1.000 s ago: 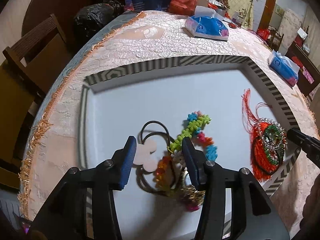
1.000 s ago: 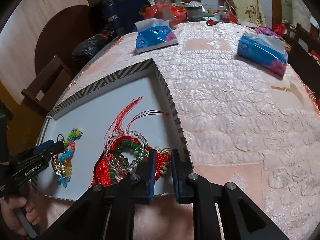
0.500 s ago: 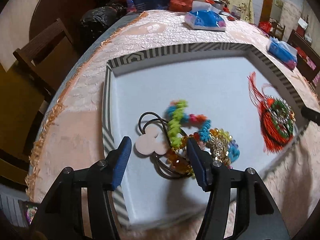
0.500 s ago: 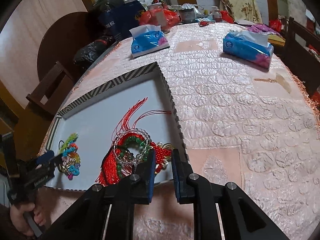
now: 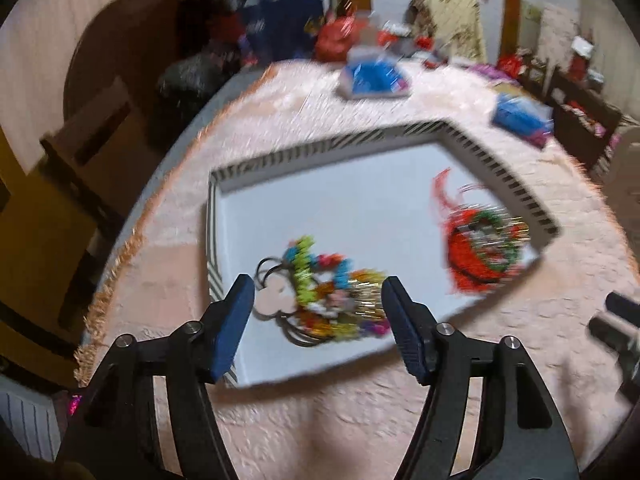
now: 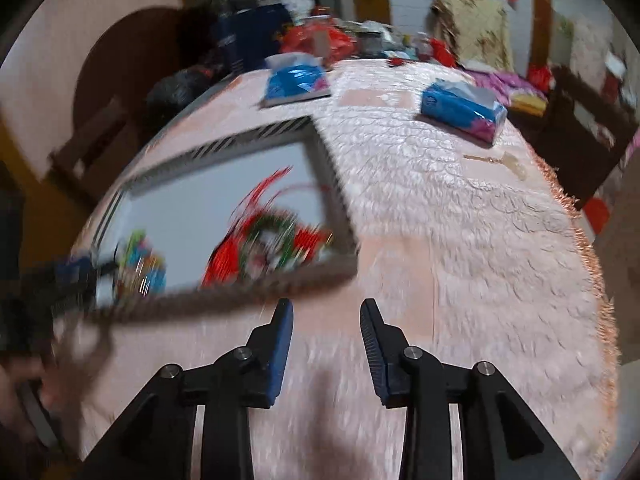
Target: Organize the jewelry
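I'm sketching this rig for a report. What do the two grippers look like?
Both match: the left gripper and right gripper have black angular linkage arms with round silver pivot screws, ending in flat dark-blue finger pads. No cables or sleeves show, and blur hides any markings.

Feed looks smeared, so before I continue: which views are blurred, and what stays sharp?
Left wrist view: motion blur smears the colourful bead pile and red tassel ornament; the open left tool stays sharp. Right wrist view: striped tray streaked, right tool crisp, far tissue pack fairly clear.
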A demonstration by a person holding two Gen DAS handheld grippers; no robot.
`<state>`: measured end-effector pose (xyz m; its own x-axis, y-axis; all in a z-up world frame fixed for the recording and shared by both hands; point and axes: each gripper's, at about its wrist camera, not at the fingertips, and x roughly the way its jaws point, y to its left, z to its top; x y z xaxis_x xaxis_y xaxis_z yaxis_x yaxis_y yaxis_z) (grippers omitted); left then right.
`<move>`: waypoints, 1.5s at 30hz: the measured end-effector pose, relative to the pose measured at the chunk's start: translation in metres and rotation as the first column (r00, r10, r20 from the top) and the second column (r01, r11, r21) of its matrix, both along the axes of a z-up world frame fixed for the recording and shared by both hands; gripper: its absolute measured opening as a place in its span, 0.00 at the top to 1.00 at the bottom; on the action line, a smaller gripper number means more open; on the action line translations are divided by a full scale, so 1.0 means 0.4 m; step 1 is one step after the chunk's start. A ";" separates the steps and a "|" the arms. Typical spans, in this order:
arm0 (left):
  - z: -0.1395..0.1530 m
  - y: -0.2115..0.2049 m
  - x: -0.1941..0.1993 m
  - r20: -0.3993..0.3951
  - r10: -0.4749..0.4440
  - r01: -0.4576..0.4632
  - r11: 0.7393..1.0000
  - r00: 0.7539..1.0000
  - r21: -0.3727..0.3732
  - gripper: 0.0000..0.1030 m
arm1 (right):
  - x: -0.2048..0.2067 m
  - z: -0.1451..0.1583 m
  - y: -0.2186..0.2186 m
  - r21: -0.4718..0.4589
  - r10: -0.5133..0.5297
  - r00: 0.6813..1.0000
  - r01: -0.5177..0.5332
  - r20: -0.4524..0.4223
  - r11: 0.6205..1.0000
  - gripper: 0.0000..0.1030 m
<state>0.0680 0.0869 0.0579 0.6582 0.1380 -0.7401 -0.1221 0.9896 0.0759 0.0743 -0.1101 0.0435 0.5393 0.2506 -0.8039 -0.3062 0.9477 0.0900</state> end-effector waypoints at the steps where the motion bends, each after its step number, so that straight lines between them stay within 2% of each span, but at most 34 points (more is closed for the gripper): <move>1: 0.017 -0.018 -0.024 0.024 -0.024 0.024 1.000 0.999 0.000 0.21 | -0.024 0.004 0.001 0.001 0.004 1.000 -0.004 0.007 1.000 0.55; 4: 0.048 -0.054 -0.087 0.077 -0.077 0.079 0.997 0.994 -0.018 0.13 | -0.103 0.028 0.000 0.003 0.011 0.999 -0.011 0.038 1.000 0.55; 7: 0.050 -0.076 -0.135 0.044 -0.131 0.133 0.990 0.990 -0.052 0.11 | -0.160 0.055 0.003 0.005 0.014 0.998 -0.015 0.062 1.000 0.55; 10: 0.063 -0.086 -0.171 0.047 -0.122 0.124 0.992 0.991 -0.029 0.11 | -0.194 0.085 0.008 0.020 0.031 0.997 -0.032 0.072 0.999 0.54; 12: 0.088 -0.085 -0.181 0.056 -0.105 0.107 0.994 0.993 -0.020 0.11 | -0.205 0.110 0.016 0.015 0.041 0.996 -0.043 0.078 0.999 0.47; 14: 0.123 -0.076 -0.182 0.061 -0.060 0.060 0.998 0.996 0.002 0.11 | -0.204 0.134 0.020 0.020 0.044 0.995 -0.046 0.089 0.999 0.36; 17: 0.155 -0.049 -0.166 0.030 -0.018 0.019 0.999 0.999 -0.031 0.11 | -0.201 0.169 0.023 0.023 0.025 0.992 -0.028 0.123 0.999 0.28; 24: 0.184 -0.042 -0.153 -0.009 0.014 -0.014 1.000 1.000 0.018 0.11 | -0.157 0.226 0.036 -0.029 -0.006 0.995 0.009 0.103 1.000 0.28; 30: 0.177 -0.041 -0.153 -0.021 0.014 -0.014 1.000 1.000 0.005 0.11 | -0.145 0.230 0.048 -0.077 0.024 0.996 -0.017 0.084 0.997 0.28; 45: 0.162 -0.048 -0.145 -0.037 0.006 -0.007 1.000 0.999 -0.006 0.11 | -0.143 0.216 0.060 -0.064 0.047 0.997 -0.044 0.053 0.997 0.28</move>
